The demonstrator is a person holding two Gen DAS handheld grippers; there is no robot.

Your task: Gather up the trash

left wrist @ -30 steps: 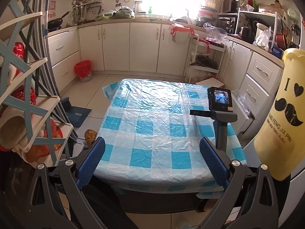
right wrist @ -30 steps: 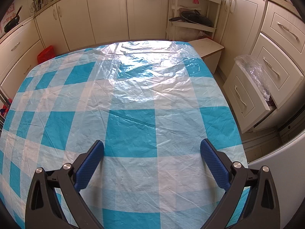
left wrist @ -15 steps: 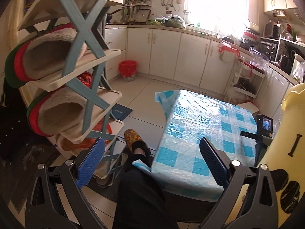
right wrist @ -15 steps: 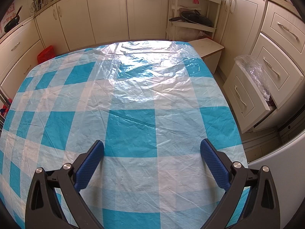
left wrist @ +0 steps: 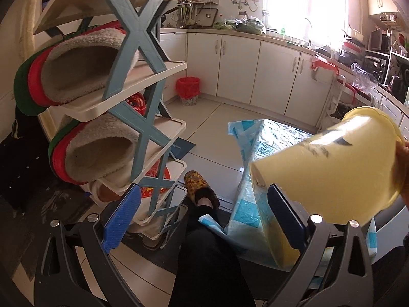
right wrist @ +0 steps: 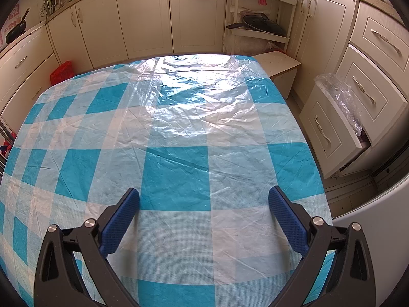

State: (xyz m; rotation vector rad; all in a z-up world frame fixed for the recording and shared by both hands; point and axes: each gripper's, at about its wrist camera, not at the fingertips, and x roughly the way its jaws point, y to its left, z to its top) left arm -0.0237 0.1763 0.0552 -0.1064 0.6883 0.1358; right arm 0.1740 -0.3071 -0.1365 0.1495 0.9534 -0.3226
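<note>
Your left tool has swung off the tabletop toward the shoe rack, jaws wide and empty like the right tool, while the light, stiff, slippery yellow bin, best gripped at its rim, hangs tilted at right, just above its right finger.

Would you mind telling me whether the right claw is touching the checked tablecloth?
Cannot tell. The right wrist view shows the open right claw over the checked tablecloth, but neither contact nor a gap shows plainly.
</note>
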